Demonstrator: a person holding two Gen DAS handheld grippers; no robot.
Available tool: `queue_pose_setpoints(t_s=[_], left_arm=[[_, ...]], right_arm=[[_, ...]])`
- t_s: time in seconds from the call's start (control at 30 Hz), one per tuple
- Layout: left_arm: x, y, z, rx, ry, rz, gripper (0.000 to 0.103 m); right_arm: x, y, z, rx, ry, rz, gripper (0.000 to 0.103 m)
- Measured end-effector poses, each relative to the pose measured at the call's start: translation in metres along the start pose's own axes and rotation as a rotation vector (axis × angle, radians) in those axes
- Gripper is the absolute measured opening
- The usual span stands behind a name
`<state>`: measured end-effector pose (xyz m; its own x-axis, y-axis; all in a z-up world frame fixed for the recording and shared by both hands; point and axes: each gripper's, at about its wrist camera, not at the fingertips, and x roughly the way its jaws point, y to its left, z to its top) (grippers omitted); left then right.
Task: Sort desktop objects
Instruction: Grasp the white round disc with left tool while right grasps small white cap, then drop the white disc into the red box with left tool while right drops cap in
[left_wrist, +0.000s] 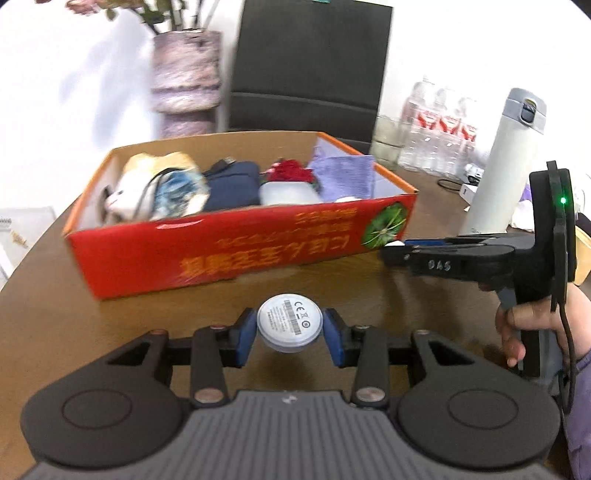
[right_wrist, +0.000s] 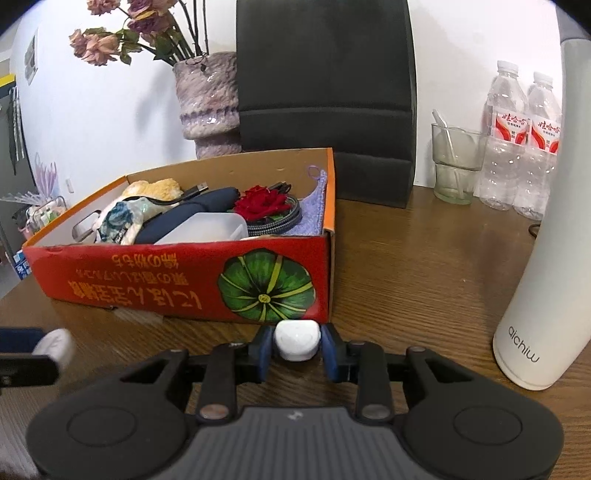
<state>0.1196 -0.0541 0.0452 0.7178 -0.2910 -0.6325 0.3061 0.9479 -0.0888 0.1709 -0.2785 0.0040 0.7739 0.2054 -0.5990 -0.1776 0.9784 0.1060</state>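
My left gripper (left_wrist: 290, 330) is shut on a round white disc device (left_wrist: 289, 324) with a printed label, held above the table in front of the red cardboard box (left_wrist: 236, 251). My right gripper (right_wrist: 297, 345) is shut on a small white earbud case (right_wrist: 297, 339), close to the box's (right_wrist: 177, 280) near right corner. The right gripper also shows in the left wrist view (left_wrist: 399, 251), at the box's right end. The box holds cloths, a dark pouch, cables, a red flower and a white container.
A tall white thermos (right_wrist: 543, 266) stands right of the box. A glass (right_wrist: 454, 166) and water bottles (right_wrist: 521, 147) stand at the back right. A purple vase (right_wrist: 207, 107) and a black chair (right_wrist: 325, 96) are behind the box. The wooden table (right_wrist: 406, 266) lies beneath.
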Motion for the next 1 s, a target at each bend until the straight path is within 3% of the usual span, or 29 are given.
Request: queue_pose_setpoints(t_s=[0.2, 0.47, 0.63, 0.73, 1.0], left_arm=[[-0.031, 0.018, -0.019, -0.027, -0.006, 0.034, 0.04], [-0.078, 0.036, -0.044, -0.049, -0.053, 0.117, 0.04], [-0.113, 0.03, -0.057, -0.05, -0.122, 0.14, 0.04], [-0.132, 0.023, -0.065, -0.047, -0.155, 0.146, 0.04], [-0.173, -0.001, -0.083, -0.057, -0.241, 0.163, 0.04]], right_arm=[[-0.006, 0.012, -0.003, -0.015, 0.006, -0.033, 0.026], [-0.072, 0.076, -0.03, 0.001, -0.081, -0.03, 0.026], [-0.12, 0.119, -0.06, 0.016, -0.145, 0.007, 0.026], [-0.143, 0.141, -0.075, -0.027, -0.194, -0.018, 0.026], [-0.196, 0.168, -0.099, -0.053, -0.301, -0.037, 0.026]])
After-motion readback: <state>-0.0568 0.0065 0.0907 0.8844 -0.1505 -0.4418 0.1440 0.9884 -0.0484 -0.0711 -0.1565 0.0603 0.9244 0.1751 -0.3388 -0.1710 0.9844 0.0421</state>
